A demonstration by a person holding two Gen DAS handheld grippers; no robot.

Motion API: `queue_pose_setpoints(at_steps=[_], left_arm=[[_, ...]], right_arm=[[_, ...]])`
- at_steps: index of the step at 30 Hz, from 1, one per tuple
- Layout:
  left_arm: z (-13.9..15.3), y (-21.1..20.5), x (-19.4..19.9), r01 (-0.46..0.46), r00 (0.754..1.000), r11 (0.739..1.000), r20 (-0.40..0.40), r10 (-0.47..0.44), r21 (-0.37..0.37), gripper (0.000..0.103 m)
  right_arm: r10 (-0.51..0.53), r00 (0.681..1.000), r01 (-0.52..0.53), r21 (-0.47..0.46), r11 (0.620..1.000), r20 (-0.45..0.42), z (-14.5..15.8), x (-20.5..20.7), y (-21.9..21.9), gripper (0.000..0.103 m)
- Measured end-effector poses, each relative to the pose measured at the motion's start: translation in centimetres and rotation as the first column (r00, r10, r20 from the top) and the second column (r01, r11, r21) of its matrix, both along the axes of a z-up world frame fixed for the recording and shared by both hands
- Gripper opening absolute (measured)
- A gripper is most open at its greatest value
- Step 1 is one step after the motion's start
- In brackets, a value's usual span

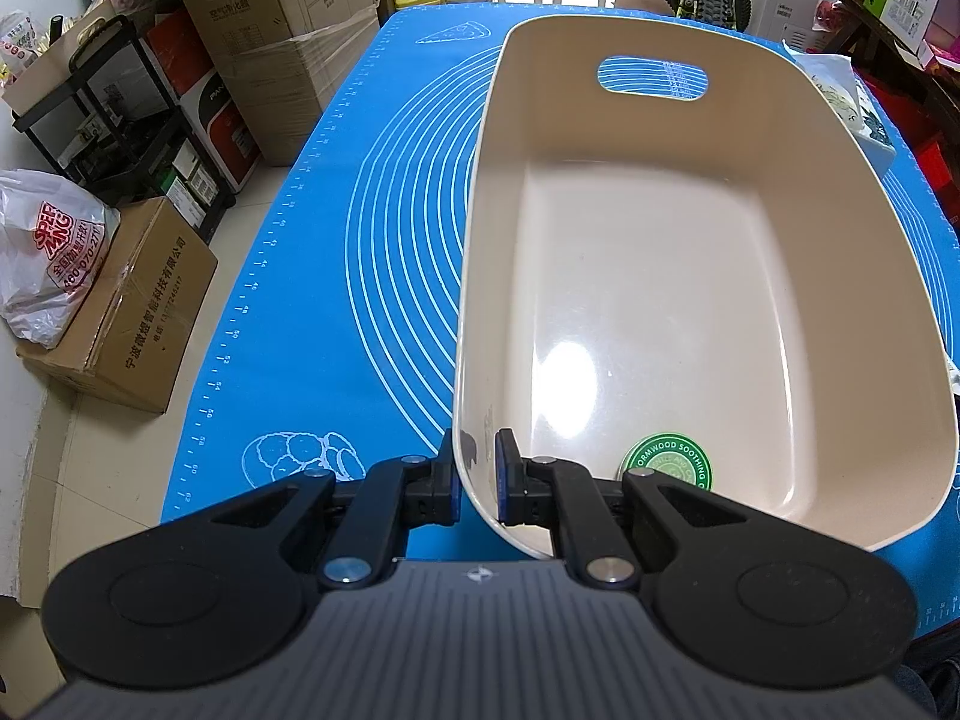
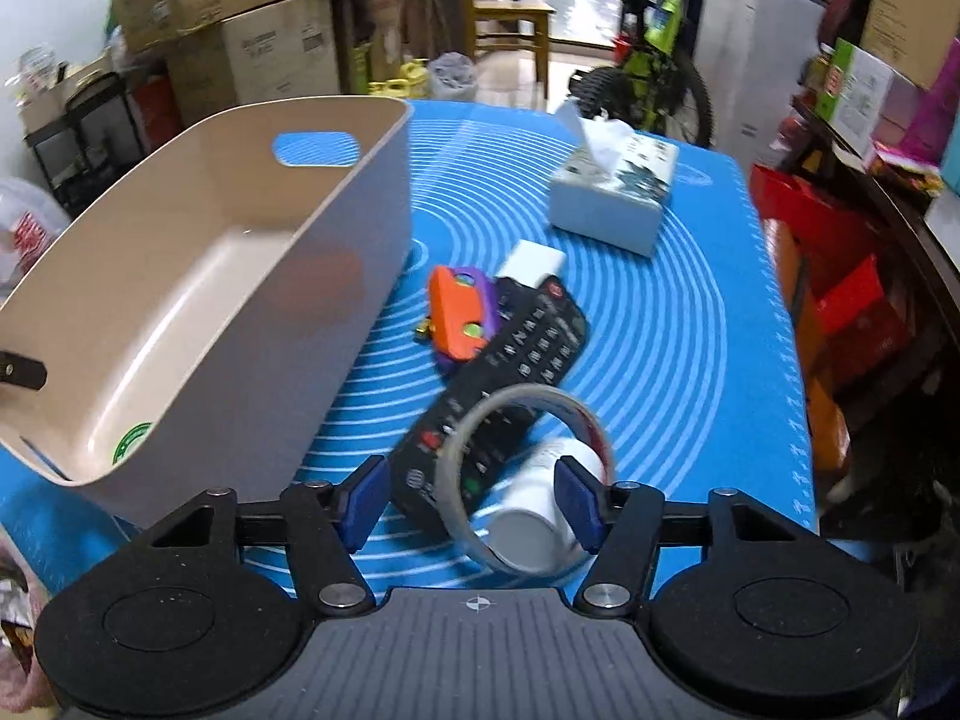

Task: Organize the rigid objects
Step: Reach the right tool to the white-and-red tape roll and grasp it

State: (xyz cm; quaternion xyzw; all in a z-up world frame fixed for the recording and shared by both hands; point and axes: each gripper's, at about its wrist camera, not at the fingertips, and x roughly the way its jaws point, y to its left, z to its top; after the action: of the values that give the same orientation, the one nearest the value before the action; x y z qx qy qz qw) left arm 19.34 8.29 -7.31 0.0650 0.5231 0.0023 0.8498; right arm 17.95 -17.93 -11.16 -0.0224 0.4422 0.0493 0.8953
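The bin (image 1: 690, 276) is pinched at its near wall by the left tongs (image 1: 477, 480) and holds no loose items. The remote (image 2: 510, 384), tape roll (image 2: 522, 474), toy (image 2: 462, 318) and white tube (image 2: 540, 516) are left on the desk (image 2: 690, 360) to its right; the right tongs (image 2: 468, 498) are spread over them.

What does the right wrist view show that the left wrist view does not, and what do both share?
Only the right wrist view shows the open right gripper over a loose pile: the black button-covered remote control, the clear tape ring, the white plastic cylinder, the orange and purple toy and a small white block. Only the left wrist view shows the left gripper shut on the bin's near rim. Both show the beige plastic bin with its round green sticker, the blue silicone mat and the tissue box.
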Motion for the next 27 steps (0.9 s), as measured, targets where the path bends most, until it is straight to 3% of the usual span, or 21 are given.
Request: queue_pose_setpoints(at_steps=[11, 13, 14, 17, 27], left_arm=[[0.0, 0.0, 0.0, 0.0, 1.0, 1.0, 0.0, 0.0, 0.0, 0.012], [0.0, 0.0, 0.0, -0.001, 1.0, 1.0, 0.0, 0.001, 0.0, 0.012], [0.0, 0.0, 0.0, 0.0, 1.0, 1.0, 0.0, 0.0, 0.001, 0.012], [-0.1, 0.0, 0.0, -0.001, 1.0, 1.0, 0.0, 0.001, 0.003, 0.012], [-0.1, 0.0, -0.1, 0.0, 1.0, 1.0, 0.001, 0.0, 0.002, 0.012]], right_arm=[[0.027, 0.997, -0.028, -0.021, 0.999, -0.071, -1.3, 2.9, 0.9, 0.045], [0.023, 0.996, -0.023, -0.004, 1.0, -0.087, -1.6, 3.4, 0.7, 0.033], [0.021, 0.995, -0.02, 0.008, 1.0, -0.094, -1.6, 3.6, 0.6, 0.022], [0.013, 0.995, -0.009, 0.046, 0.999, -0.1, -1.6, 3.6, 0.2, 0.02], [-0.011, 1.0, 0.011, 0.086, 0.996, -0.001, 0.5, 1.2, -0.8, 0.015]])
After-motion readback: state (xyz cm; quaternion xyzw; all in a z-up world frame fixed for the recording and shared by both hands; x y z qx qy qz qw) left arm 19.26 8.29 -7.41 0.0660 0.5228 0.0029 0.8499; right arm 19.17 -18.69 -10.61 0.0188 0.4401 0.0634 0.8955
